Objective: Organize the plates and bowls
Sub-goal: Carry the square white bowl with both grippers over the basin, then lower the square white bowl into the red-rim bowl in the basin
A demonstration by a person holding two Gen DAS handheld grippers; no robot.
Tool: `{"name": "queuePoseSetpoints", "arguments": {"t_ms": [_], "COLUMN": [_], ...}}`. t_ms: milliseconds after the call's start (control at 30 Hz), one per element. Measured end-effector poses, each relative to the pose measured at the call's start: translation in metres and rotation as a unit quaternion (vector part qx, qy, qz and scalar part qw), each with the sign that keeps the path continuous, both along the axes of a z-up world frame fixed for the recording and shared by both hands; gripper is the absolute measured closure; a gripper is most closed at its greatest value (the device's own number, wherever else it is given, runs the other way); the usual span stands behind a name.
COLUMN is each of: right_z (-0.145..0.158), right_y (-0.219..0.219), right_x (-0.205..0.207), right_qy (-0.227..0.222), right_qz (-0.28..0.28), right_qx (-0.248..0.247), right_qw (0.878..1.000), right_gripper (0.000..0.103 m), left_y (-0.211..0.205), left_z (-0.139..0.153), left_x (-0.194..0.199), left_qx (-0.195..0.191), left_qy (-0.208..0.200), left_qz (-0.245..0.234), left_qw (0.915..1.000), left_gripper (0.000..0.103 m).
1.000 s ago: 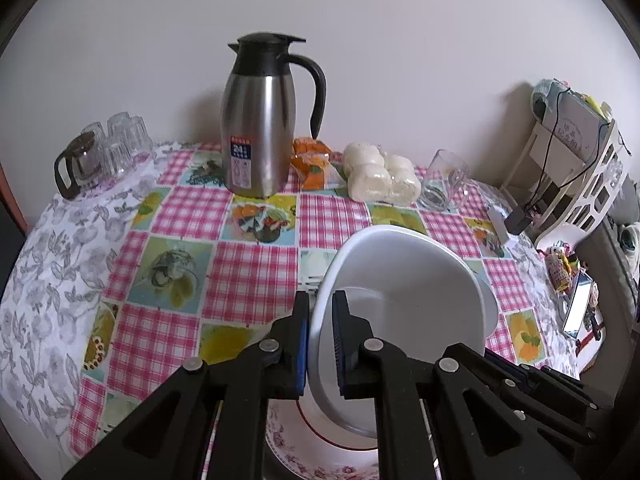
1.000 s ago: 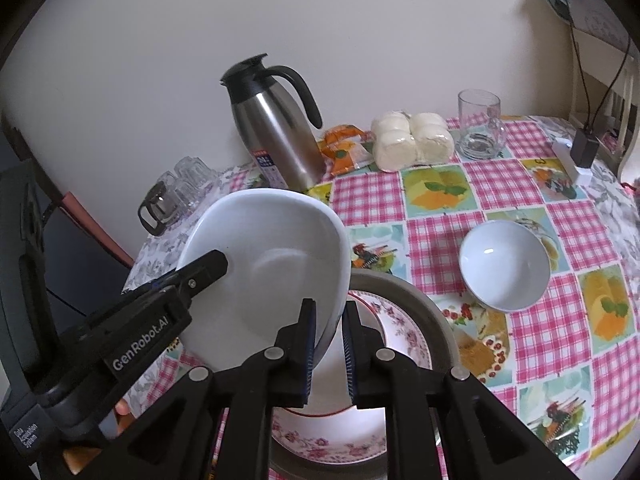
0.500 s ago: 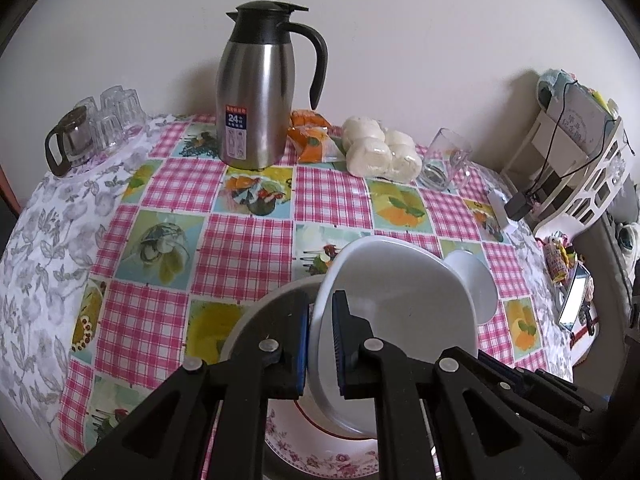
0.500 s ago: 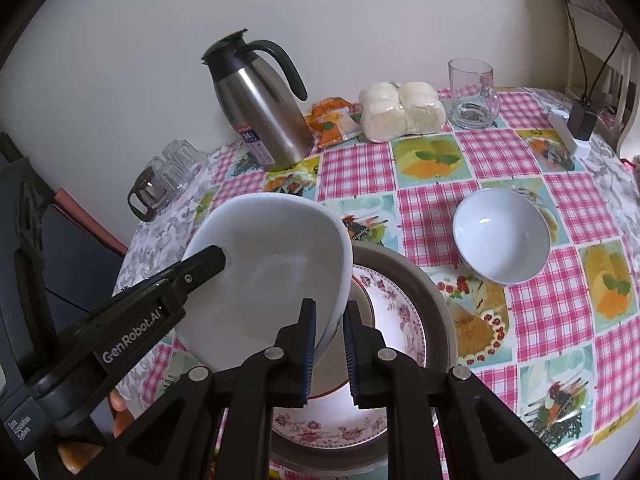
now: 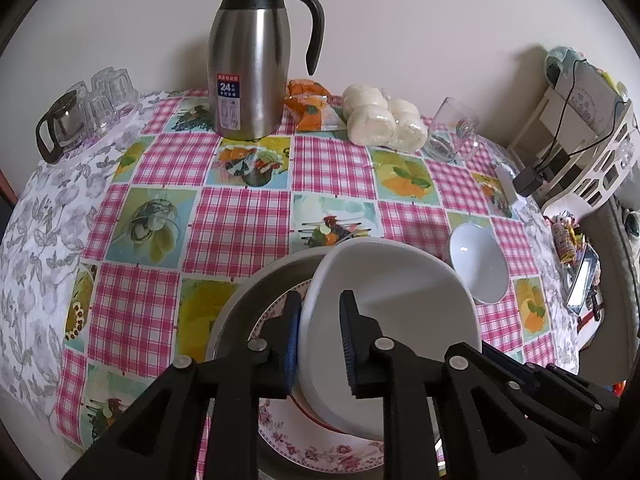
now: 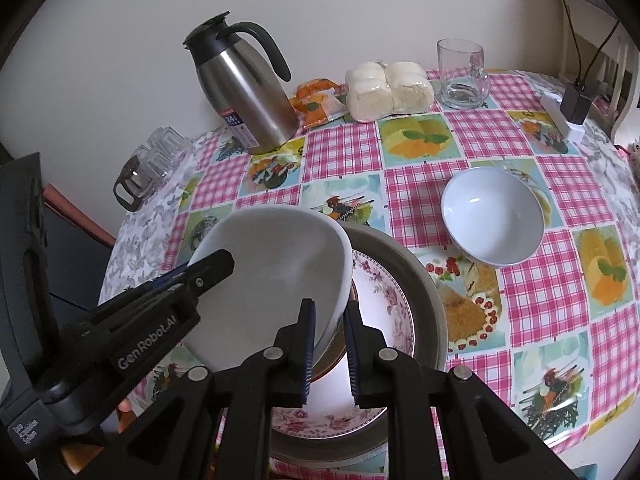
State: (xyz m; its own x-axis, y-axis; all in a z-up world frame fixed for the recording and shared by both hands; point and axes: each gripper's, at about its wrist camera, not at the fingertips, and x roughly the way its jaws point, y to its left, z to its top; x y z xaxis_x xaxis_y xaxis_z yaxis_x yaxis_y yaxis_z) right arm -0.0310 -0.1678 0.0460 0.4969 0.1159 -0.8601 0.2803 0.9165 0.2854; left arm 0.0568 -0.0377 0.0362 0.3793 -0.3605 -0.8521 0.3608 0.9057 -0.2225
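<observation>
Over the stack, from the left wrist, we have the left hand-held gripper (image 5: pixel 320 340) with its jaws straddling the near rim of the large white bowl (image 5: pixel 400 320); we see a gap at the inner pad, so we cannot tell if it is clamped. That bowl tilts above the floral plate (image 5: pixel 320 446), which sits inside a grey dish (image 5: pixel 236 316) on the bench (image 5: pixel 240 220). A small white bowl (image 5: pixel 478 262) sits apart, beside the stack.

From the right wrist, our right hand-held gripper (image 6: pixel 330 350) straddles the bowl's opposite rim, jaws close around it; a firm pinch is not certain here either. The small bowl (image 6: pixel 492 216) stands alone on the checked cloth.

We judge plates stacked, big bowl nearly seated, and the small bowl left to nest.
</observation>
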Motion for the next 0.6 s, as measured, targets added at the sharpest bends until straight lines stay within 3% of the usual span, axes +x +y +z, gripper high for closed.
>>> {"name": "queuePoseSetpoints", "arguments": {"t_ms": [600], "right_z": [-0.009], "right_y": [0.0018], "right_x": [0.0012], "right_qy": [0.016], "right_qz": [0.006], "right_qx": [0.001], "right_qw": [1.0], "right_gripper": [0.085], "left_y": [-0.0043], "left_z": [-0.0109], "left_x": [0.0045], "left_qx": [0.031], "left_qy": [0.017], "left_qz": [-0.002], "left_qw": [0.9994], "left_gripper": [0.082]}}
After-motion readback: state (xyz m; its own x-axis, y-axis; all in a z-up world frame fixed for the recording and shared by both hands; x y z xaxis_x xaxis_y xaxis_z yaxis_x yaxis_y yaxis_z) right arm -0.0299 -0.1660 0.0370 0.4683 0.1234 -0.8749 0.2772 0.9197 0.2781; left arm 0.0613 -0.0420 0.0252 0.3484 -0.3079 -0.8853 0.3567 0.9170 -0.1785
